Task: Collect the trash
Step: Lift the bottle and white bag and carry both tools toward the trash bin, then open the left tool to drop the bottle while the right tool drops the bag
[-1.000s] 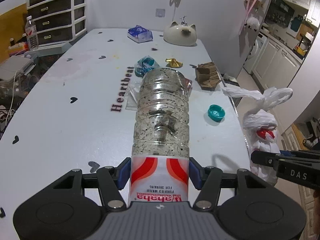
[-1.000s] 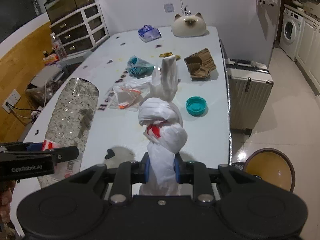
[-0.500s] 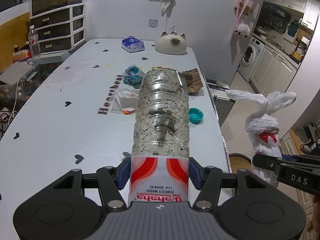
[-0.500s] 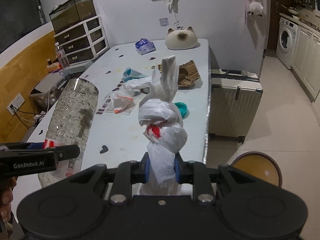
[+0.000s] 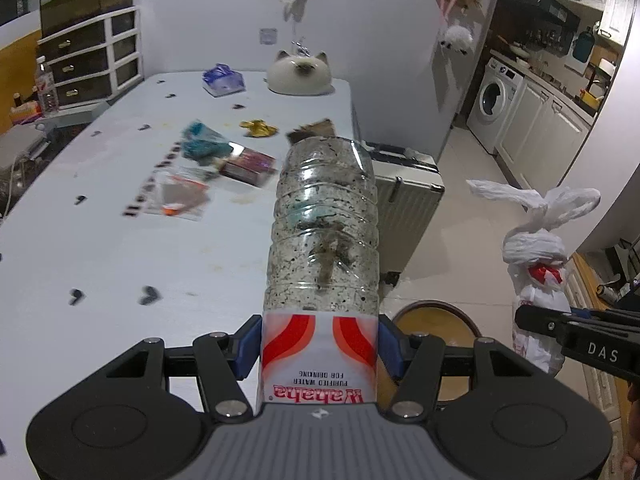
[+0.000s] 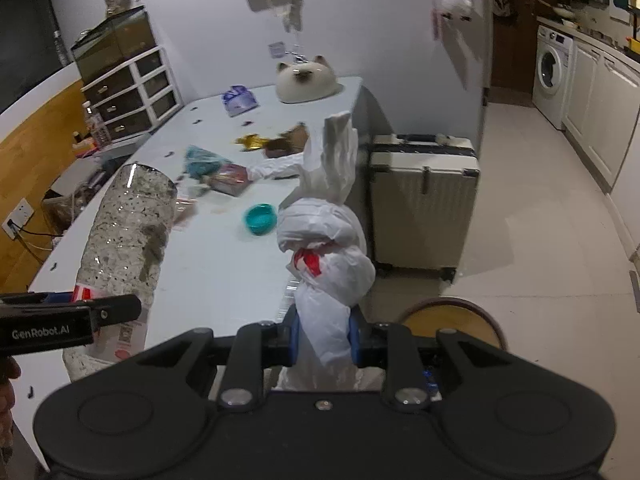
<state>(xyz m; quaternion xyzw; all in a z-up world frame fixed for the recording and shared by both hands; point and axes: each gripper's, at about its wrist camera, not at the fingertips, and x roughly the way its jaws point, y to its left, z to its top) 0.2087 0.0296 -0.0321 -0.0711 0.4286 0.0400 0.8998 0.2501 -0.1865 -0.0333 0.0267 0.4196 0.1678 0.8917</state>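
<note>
My left gripper (image 5: 319, 350) is shut on a dirty clear plastic bottle (image 5: 325, 240) with a red and white label, held in the air past the table's right edge. The bottle also shows in the right wrist view (image 6: 128, 240). My right gripper (image 6: 323, 340) is shut on a knotted white plastic bag (image 6: 326, 248) with red print, held over the floor beside the table. The bag also shows in the left wrist view (image 5: 538, 276). A round brown bin (image 6: 452, 324) stands on the floor below both grippers; it also shows in the left wrist view (image 5: 434, 328).
The white table (image 5: 100, 248) holds wrappers (image 5: 176, 196), a teal bag (image 5: 204, 144), gold foil (image 5: 259, 127), a teal lid (image 6: 261, 219), brown cardboard (image 6: 290, 140) and a cat-shaped holder (image 5: 299, 78). A pale suitcase (image 6: 424, 196) stands by the table's end. Kitchen units and a washing machine (image 6: 554, 66) lie at the right.
Both grippers have pulled back and swung right, away from the table, with the bottle and the bag still held. The floor, the suitcase and the brown bin have come into view.
</note>
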